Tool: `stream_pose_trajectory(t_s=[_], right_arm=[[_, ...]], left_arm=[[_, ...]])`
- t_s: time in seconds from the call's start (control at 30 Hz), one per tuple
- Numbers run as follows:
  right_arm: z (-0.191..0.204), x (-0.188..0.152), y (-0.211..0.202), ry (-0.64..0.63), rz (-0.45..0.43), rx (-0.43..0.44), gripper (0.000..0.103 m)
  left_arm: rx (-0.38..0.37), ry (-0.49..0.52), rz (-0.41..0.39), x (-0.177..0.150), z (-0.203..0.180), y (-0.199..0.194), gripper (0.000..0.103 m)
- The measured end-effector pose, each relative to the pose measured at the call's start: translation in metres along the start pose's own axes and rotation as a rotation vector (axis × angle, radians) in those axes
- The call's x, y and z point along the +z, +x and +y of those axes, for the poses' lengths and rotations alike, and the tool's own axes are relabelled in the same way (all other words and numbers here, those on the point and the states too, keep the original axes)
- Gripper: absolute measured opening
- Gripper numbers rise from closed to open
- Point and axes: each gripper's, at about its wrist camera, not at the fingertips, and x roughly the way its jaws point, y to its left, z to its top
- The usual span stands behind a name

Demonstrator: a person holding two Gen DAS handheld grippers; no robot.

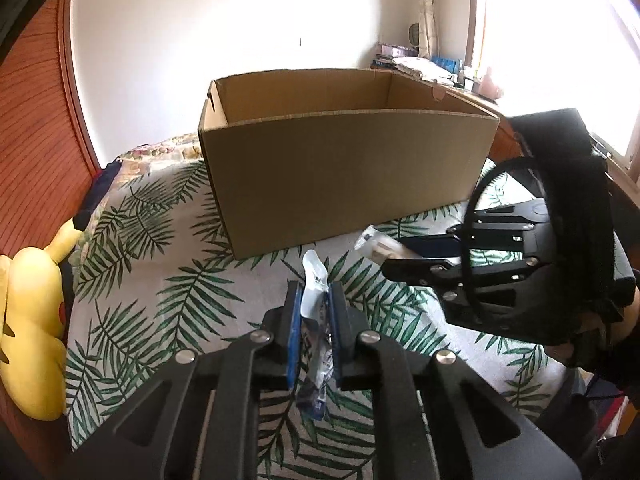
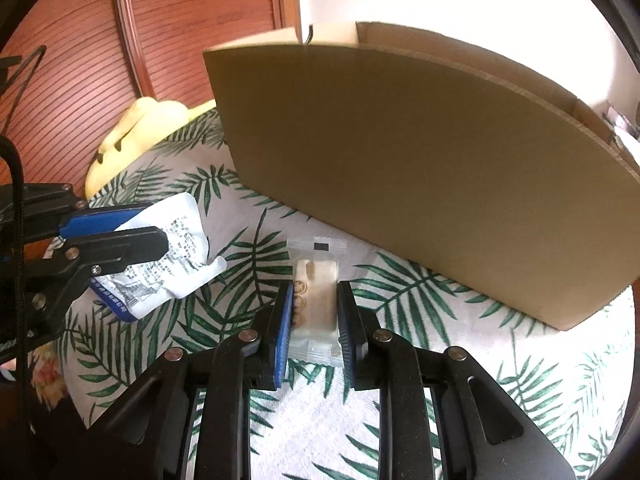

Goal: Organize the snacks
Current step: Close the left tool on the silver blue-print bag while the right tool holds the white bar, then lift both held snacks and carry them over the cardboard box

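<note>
An open cardboard box (image 1: 344,168) stands on the leaf-print cloth; it also fills the right wrist view (image 2: 420,168). My left gripper (image 1: 314,300) is shut on a white and blue snack packet (image 1: 314,312), held above the cloth in front of the box; the packet shows in the right wrist view (image 2: 176,264) too. My right gripper (image 2: 314,300) is shut on a clear-wrapped beige biscuit pack (image 2: 316,296), near the box's front wall. The right gripper (image 1: 396,256) shows in the left view with the pack (image 1: 378,242) in its tips.
A yellow plush toy (image 1: 32,320) lies at the left by a wooden slatted door (image 1: 36,128); it shows in the right view (image 2: 136,136). A cluttered desk (image 1: 424,64) and bright window stand behind the box. Leaf-print cloth (image 1: 160,280) covers the surface.
</note>
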Motion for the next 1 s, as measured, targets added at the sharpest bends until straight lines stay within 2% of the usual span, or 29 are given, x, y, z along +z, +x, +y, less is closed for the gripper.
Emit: stream_pose_trajectory(t_s=[0.63,1.0], right_arm=[[-0.020,0.006,-0.057,0.044,-0.139,-0.039,0.019],[-0.028,0.009,-0.088,0.066,-0.197,-0.074,0.020]], left_arm=[[-0.010,0.005,-0.133,0.045,-0.007,-0.031,0.009],[-0.024,0.019,-0.183,0.068,-0.016,-0.041,0.009]])
